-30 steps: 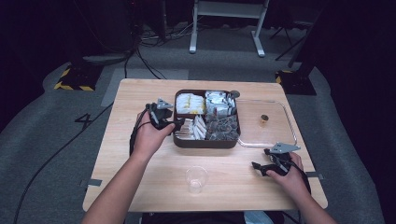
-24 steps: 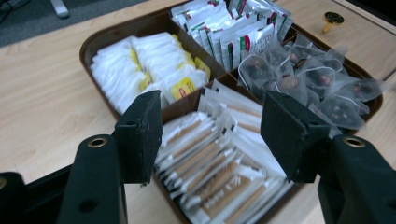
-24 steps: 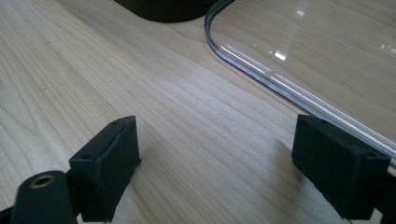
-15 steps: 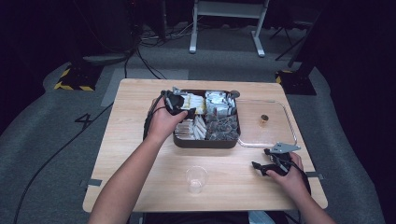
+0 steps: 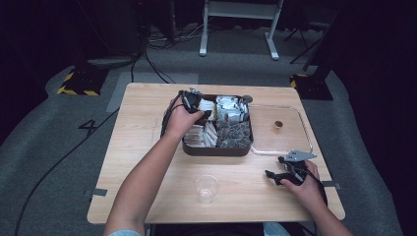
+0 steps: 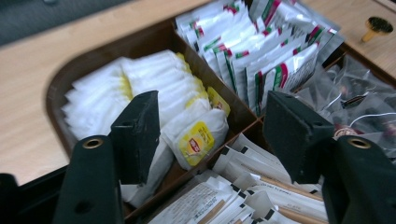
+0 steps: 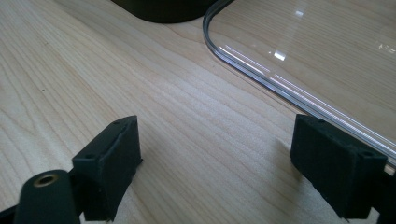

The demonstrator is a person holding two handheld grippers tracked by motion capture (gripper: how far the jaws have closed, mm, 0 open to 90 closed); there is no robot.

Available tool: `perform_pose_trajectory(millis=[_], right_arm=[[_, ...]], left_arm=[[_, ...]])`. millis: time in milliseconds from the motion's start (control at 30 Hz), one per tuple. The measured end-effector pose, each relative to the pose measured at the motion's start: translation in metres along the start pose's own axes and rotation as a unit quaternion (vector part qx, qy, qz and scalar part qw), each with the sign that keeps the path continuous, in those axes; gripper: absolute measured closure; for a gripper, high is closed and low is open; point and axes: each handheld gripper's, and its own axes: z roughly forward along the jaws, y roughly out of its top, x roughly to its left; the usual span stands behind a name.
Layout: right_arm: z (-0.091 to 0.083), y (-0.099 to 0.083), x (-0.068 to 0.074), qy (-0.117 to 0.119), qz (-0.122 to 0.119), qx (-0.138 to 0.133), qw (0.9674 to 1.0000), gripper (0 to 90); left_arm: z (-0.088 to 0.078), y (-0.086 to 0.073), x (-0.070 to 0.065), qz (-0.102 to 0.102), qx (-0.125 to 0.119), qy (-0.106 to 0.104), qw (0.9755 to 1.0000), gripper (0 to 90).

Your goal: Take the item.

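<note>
Presently the left tool (image 6: 205, 135) stands with its jaws spread wide and nothing between them, poised over the far-left compartment of the dark brown tray (image 6: 60, 84), directly above the white tea bags with yellow tags (image 6: 198, 140). Beside that compartment, across a divider, lie silver sachets with red and green markings (image 6: 261, 60); nearer the tool sit paper-wrapped sticks (image 6: 261, 186), and clear packets (image 6: 359, 102) occupy the remaining compartment. In the high view the left tool (image 5: 193, 101) is over the tray's far-left corner, the tray (image 5: 216, 150) standing at the middle of the table (image 5: 142, 123) toward its far edge. The right tool (image 7: 215, 163) is likewise fully open and empty, resting low over bare wood near the table's right near corner, where the high view shows it (image 5: 275, 176) in the hand (image 5: 305, 187). Just ahead of its jaws lies the rounded corner of a clear lid (image 7: 327, 60), flat on the table just right of the tray, with a small brass knob (image 5: 278, 124) on it. A clear plastic cup (image 5: 206, 188) stands upright near the near edge, apart from both tools.
</note>
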Motion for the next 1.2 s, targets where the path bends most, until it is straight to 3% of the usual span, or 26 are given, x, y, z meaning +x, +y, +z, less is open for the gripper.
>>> perform_pose_trajectory(millis=[300, 467, 800, 1067, 1200], right_arm=[[0.0, 0.0, 0.0, 0.0, -0.001, 0.0, 1.0, 16.2], [0.0, 0.0, 0.0, 0.0, -0.001, 0.0, 1.0, 16.3], [0.0, 0.0, 0.0, 0.0, -0.001, 0.0, 1.0, 16.3], [0.0, 0.0, -0.001, 0.001, -0.002, 0.0, 1.0, 16.4], [0.0, 0.0, -0.001, 0.001, -0.002, 0.0, 1.0, 16.4]], left_arm=[[0.024, 0.002, 0.008, -0.005, 0.032, 0.012, 0.9994, 40.3], [0.031, 0.002, 0.011, 0.002, 0.044, 0.015, 0.9989, 51.5], [0.041, -0.003, 0.012, 0.019, 0.076, 0.01, 0.9969, 60.6], [0.045, -0.002, 0.014, 0.012, 0.09, 0.01, 0.9958, 67.0], [0.045, -0.001, 0.013, 0.021, 0.093, 0.005, 0.9954, 71.4]])
